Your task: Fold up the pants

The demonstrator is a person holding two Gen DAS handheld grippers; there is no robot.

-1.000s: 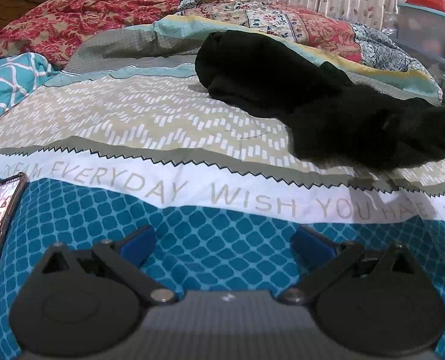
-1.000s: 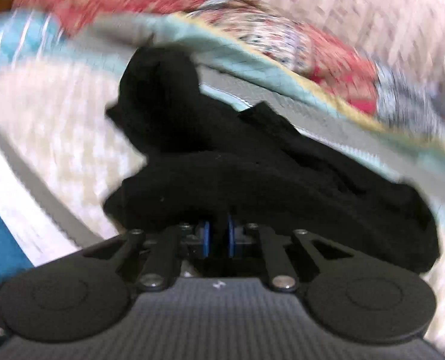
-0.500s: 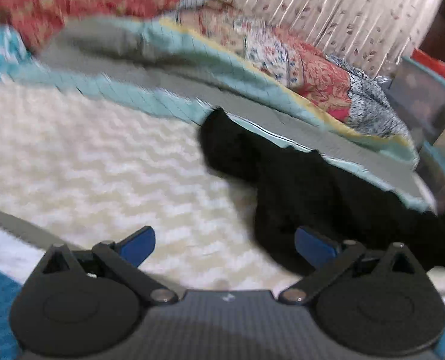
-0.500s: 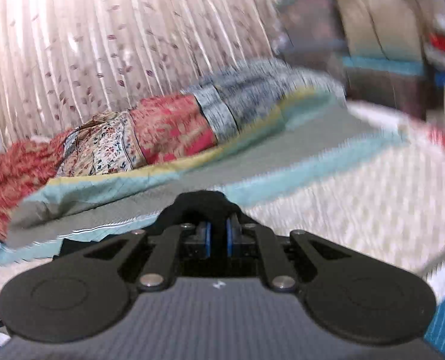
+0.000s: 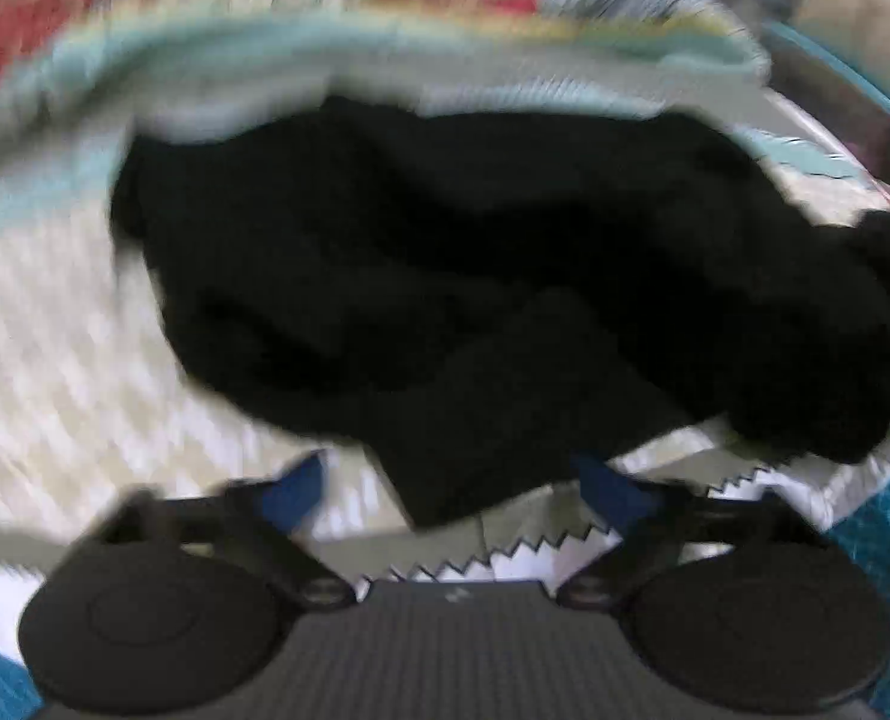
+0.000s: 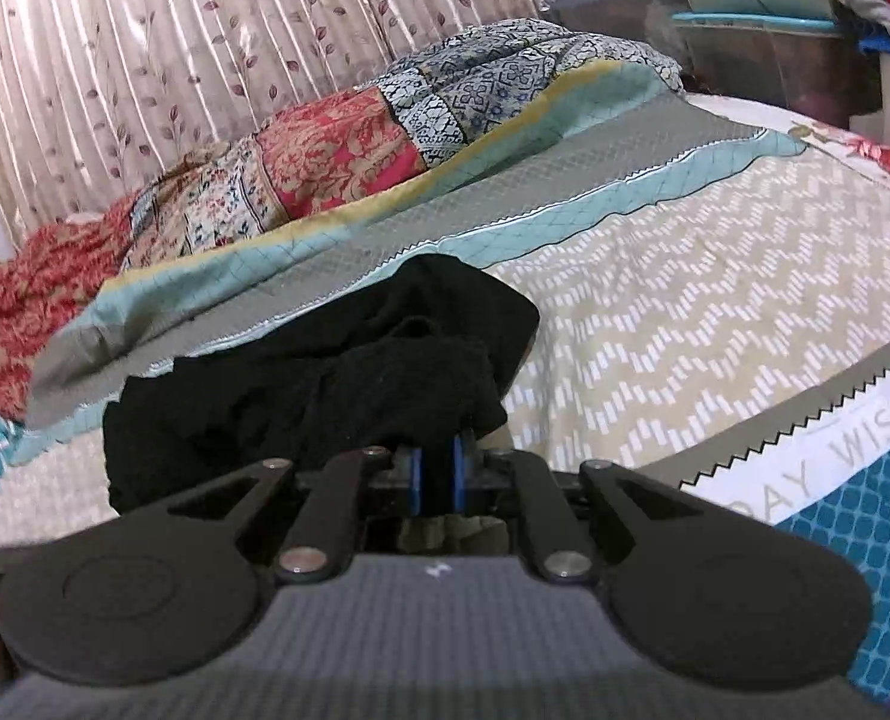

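bed [image 6: 715, 312]: we work on its zigzag band, toward the near edge | pants [image 5: 445, 276]: black, bunched, now dragged closer than a second ago, not yet flat | right gripper [image 6: 439, 474]: clamped tight on pants fabric as before | left gripper [image 5: 451, 492]: spread wide, empty, has swung from the blue border to a pant corner

pants [image 6: 325, 384] on bed [image 6: 685, 312], heaped at 12 o'clock of right gripper [image 6: 436, 468] | quilt [image 6: 337, 156] behind pants at 12 | curtain [image 6: 205, 48] behind quilt | left gripper [image 5: 454, 489] at 6 of pants [image 5: 445, 252], a fold between its fingers
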